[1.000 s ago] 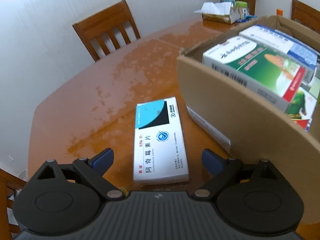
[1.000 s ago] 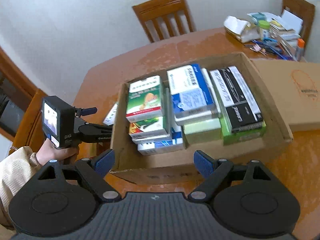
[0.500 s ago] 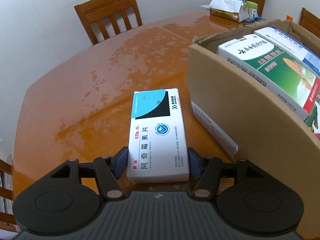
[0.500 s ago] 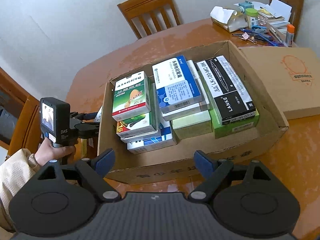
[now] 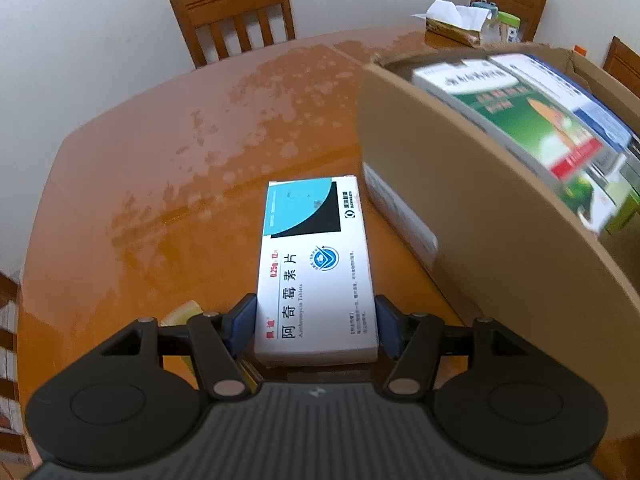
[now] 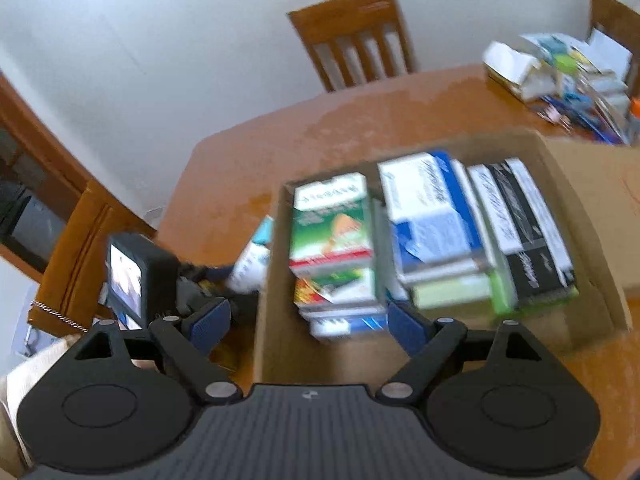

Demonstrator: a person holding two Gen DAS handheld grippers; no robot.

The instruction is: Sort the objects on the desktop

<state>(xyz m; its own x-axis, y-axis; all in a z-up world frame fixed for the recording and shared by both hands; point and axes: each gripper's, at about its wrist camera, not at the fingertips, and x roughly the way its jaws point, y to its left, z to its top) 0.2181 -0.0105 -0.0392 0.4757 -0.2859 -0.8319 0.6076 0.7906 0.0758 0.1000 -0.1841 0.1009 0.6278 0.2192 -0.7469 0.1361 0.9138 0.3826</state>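
Note:
A white medicine box [image 5: 316, 264] with a cyan and black corner sits lengthwise between my left gripper's [image 5: 316, 328] blue pads [image 5: 244, 324], which are shut on its near end. It hangs just above the brown table [image 5: 180, 184], left of the open cardboard carton [image 5: 480, 240]. The carton holds several medicine boxes, a green and white box [image 6: 332, 224] on top at the left. My right gripper [image 6: 308, 320] is open over the carton's near wall [image 6: 280, 344] with nothing between its fingers. In the right wrist view my left gripper [image 6: 224, 272] holds the white box [image 6: 252, 264] beside the carton.
A yellowish item [image 5: 184, 312] lies on the table under the left finger. A flat cardboard lid [image 6: 600, 200] lies right of the carton. A tissue box [image 5: 452, 24] and stationery clutter [image 6: 580, 80] fill the far corner. Wooden chairs [image 5: 236, 12] ring the table.
My left gripper went from wide open to shut on the white box and has raised it slightly. My right gripper has swung over the carton, blurring its view, and stays open.

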